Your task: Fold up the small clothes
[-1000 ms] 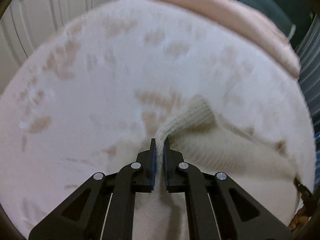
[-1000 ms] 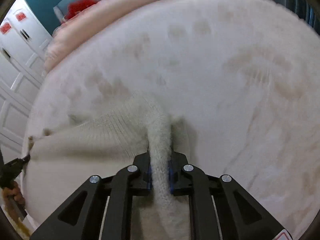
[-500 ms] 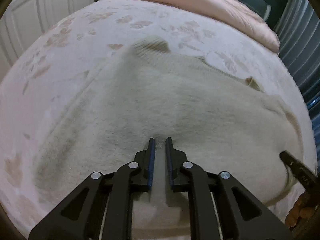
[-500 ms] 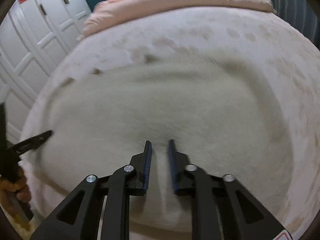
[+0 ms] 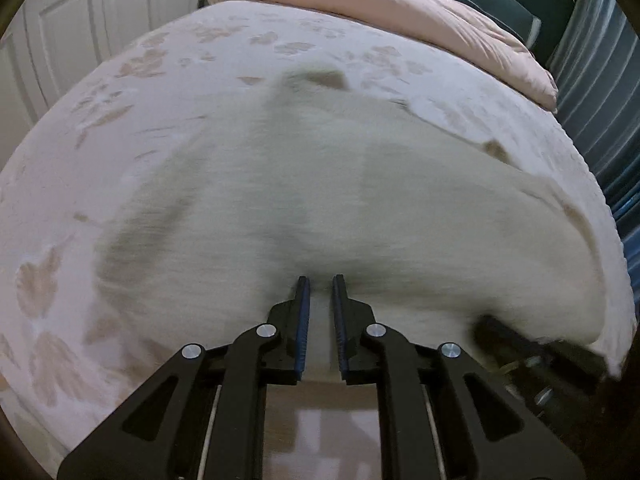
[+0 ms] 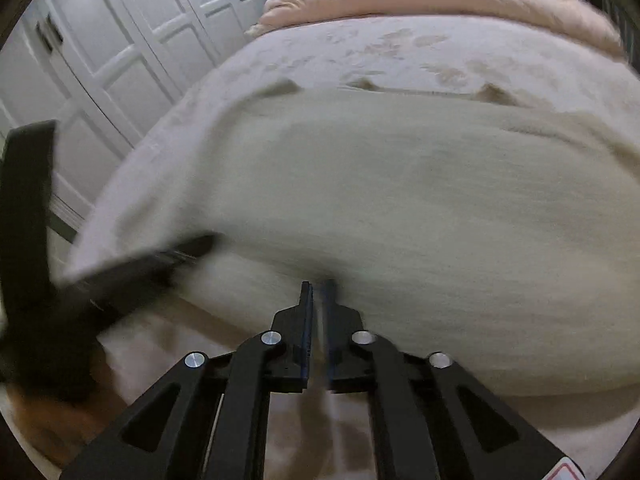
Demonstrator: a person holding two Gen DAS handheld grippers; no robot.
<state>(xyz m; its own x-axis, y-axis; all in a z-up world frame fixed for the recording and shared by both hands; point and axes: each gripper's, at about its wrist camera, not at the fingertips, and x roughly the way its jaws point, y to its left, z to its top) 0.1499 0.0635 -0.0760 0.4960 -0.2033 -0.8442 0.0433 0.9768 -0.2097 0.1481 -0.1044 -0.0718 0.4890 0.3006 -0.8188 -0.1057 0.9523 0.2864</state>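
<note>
Cream knit sweater (image 5: 340, 200) lies spread flat across the bed (image 5: 132, 92), its hem at the near edge, a pink duvet (image 5: 380, 4) bunched at twelve o'clock. At six o'clock in the left view, the left tongs (image 5: 319, 280) stand almost together with a narrow gap, holding nothing. The right tongs (image 6: 318, 284) have just snapped together, empty, over the hem. Spreading looks finished; next, I judge, each pair must open and pinch an edge to begin folding.

text: none legible | labels: too blurred to read
</note>
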